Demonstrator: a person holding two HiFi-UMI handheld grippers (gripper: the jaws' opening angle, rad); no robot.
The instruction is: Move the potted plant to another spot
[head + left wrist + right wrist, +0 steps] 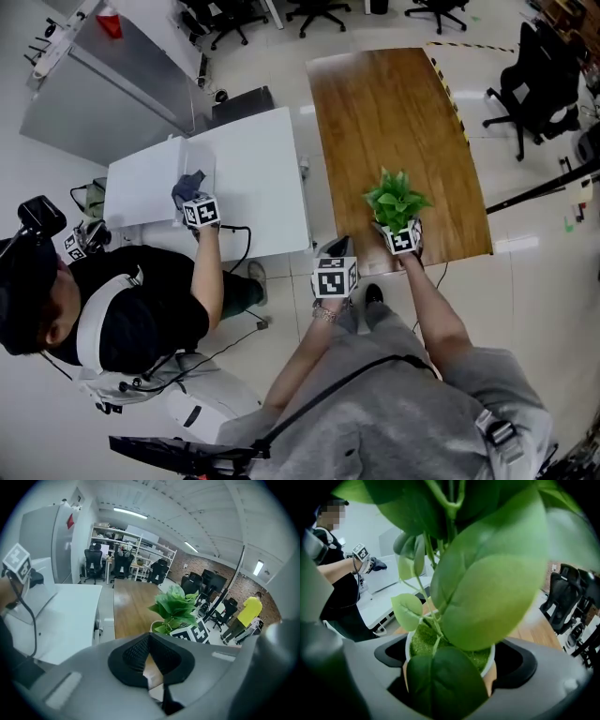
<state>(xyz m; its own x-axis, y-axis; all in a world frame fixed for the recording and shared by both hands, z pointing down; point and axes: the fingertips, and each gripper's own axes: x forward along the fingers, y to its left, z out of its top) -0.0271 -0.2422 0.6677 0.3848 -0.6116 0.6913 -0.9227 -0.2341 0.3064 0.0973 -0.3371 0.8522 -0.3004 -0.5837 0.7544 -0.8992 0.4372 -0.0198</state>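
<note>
The potted plant (396, 199), green leaves in a small white pot, is at the near edge of the wooden table (394, 112). My right gripper (400, 232) is shut on the pot. In the right gripper view the leaves fill the frame and the pot's white rim (414, 637) sits between the jaws of the right gripper (447, 677). Whether the pot rests on the wood or hangs just above it, I cannot tell. My left gripper (339, 247) is held off the table's near left corner, shut on nothing. Its own view shows the left gripper (150, 641) with the plant (176, 605) beyond.
A white table (253, 178) stands left of the wooden one, across a narrow gap. A second person (122, 319) works there with a gripper (200, 211). Office chairs (539, 80) stand to the right and at the back. A person in a yellow shirt (248, 611) stands far off.
</note>
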